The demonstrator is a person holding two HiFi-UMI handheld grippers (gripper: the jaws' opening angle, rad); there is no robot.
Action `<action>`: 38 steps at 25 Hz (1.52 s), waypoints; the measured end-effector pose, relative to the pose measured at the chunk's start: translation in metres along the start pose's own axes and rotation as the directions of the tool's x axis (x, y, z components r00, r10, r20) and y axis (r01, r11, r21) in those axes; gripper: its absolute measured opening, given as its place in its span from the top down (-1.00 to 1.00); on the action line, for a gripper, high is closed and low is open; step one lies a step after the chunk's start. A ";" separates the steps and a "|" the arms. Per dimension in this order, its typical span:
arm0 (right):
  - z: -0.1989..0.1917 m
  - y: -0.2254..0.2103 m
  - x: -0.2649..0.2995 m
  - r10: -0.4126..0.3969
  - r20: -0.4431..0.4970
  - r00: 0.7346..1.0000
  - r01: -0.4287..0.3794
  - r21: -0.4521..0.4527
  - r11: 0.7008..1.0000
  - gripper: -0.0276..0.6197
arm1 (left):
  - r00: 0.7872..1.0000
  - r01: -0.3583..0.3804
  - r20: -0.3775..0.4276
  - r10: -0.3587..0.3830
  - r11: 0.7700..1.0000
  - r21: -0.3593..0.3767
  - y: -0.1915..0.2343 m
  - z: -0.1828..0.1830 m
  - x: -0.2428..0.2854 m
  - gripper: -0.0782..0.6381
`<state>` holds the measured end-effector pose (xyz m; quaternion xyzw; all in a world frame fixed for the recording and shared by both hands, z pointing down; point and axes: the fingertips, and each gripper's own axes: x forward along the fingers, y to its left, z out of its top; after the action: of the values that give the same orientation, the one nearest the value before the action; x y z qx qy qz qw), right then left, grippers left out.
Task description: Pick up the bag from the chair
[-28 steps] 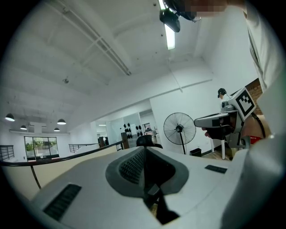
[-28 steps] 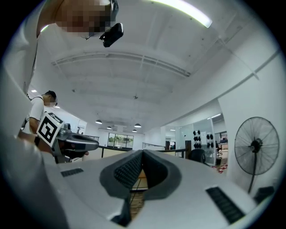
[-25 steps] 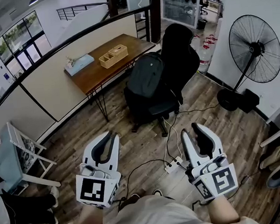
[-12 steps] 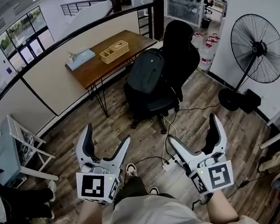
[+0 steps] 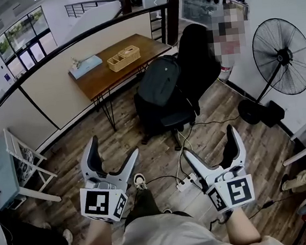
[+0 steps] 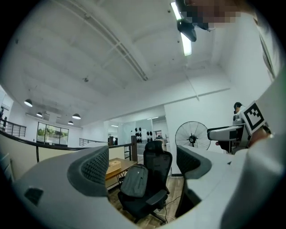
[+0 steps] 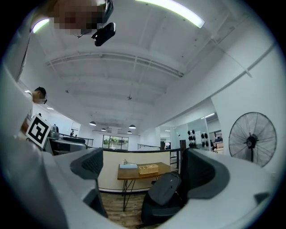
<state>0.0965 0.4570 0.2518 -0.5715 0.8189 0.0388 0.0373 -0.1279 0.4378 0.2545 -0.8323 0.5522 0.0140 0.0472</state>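
Observation:
A dark grey backpack [image 5: 160,83] leans upright against the back of a black office chair [image 5: 193,61] beside the desk. It also shows between the jaws in the left gripper view as the backpack [image 6: 135,181], and in the right gripper view as the backpack [image 7: 164,188]. My left gripper [image 5: 112,154] is held low at the left, open and empty. My right gripper [image 5: 210,144] is level with it at the right, open and empty too. Both are well short of the chair, with bare floor between.
A wooden desk [image 5: 118,66] with a wooden tray [image 5: 123,57] stands behind the chair, against a railing wall. A standing fan [image 5: 279,61] is at the right. A power strip and cables [image 5: 185,182] lie on the floor between the grippers. A white rack [image 5: 26,172] stands left.
Both grippers' jaws have spread from nearly shut to wide open within the last second. The person's foot has stepped forward and the view has shifted slightly.

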 end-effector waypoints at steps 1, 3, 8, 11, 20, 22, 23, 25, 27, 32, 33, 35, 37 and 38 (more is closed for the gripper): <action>-0.001 -0.001 0.007 -0.004 -0.001 1.000 0.004 0.000 1.000 -0.90 | 1.000 0.003 0.000 -0.003 1.000 -0.006 0.005 -0.001 0.007 -0.48; -0.006 -0.004 0.022 -0.009 -0.006 1.000 0.009 0.000 1.000 -0.90 | 1.000 0.007 -0.006 -0.007 1.000 0.011 0.015 -0.006 0.021 -0.48; -0.021 -0.008 0.069 -0.018 -0.037 0.999 0.018 0.004 1.000 -0.90 | 0.999 0.032 -0.041 -0.031 0.999 0.018 0.040 -0.021 0.060 -0.48; -0.034 -0.007 0.107 -0.006 -0.069 0.998 0.006 0.004 1.000 -0.90 | 0.998 0.036 -0.049 -0.035 0.999 0.014 0.066 -0.030 0.087 -0.48; -0.048 -0.007 0.235 -0.041 -0.108 0.993 0.044 0.022 0.999 -0.90 | 0.993 0.091 -0.071 -0.092 0.995 -0.028 0.151 -0.037 0.181 -0.48; -0.047 -0.005 0.264 -0.050 -0.106 0.993 0.053 0.023 0.998 -0.89 | 0.992 0.100 -0.069 -0.101 0.995 -0.027 0.173 -0.035 0.201 -0.48; -0.046 -0.004 0.278 -0.056 -0.104 0.993 0.058 0.021 0.998 -0.90 | 0.992 0.104 -0.069 -0.106 0.994 -0.024 0.183 -0.035 0.210 -0.48; -0.046 -0.003 0.303 -0.070 -0.096 0.993 0.072 0.018 0.997 -0.89 | 0.991 0.112 -0.070 -0.113 0.994 -0.020 0.204 -0.038 0.227 -0.48; -0.048 -0.001 0.323 -0.084 -0.092 0.992 0.086 0.019 0.996 -0.89 | 0.990 0.120 -0.075 -0.121 0.993 -0.018 0.222 -0.043 0.241 -0.48; -0.062 0.000 0.355 -0.115 -0.111 0.987 0.118 0.022 0.993 -0.89 | 0.986 0.139 -0.095 -0.140 0.990 -0.013 0.249 -0.058 0.263 -0.48; -0.065 -0.001 0.359 -0.119 -0.120 0.986 0.123 0.024 0.992 -0.89 | 0.984 0.145 -0.101 -0.146 0.989 -0.019 0.252 -0.060 0.267 -0.48; -0.070 -0.003 0.367 -0.128 -0.133 0.983 0.132 0.024 0.991 -0.89 | 0.982 0.158 -0.104 -0.160 0.987 -0.030 0.257 -0.061 0.274 -0.48; -0.073 -0.006 0.375 -0.142 -0.142 0.980 0.146 0.018 0.989 -0.89 | 0.980 0.169 -0.102 -0.171 0.985 -0.032 0.261 -0.062 0.284 -0.48; -0.075 -0.009 0.378 -0.149 -0.145 0.978 0.153 0.017 0.988 -0.89 | 0.979 0.174 -0.102 -0.176 0.984 -0.031 0.263 -0.063 0.290 -0.48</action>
<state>-0.0266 0.0932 0.2863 -0.6328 0.7740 -0.0167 -0.0111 -0.2592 0.0643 0.2786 -0.8776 0.4784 -0.0276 0.0100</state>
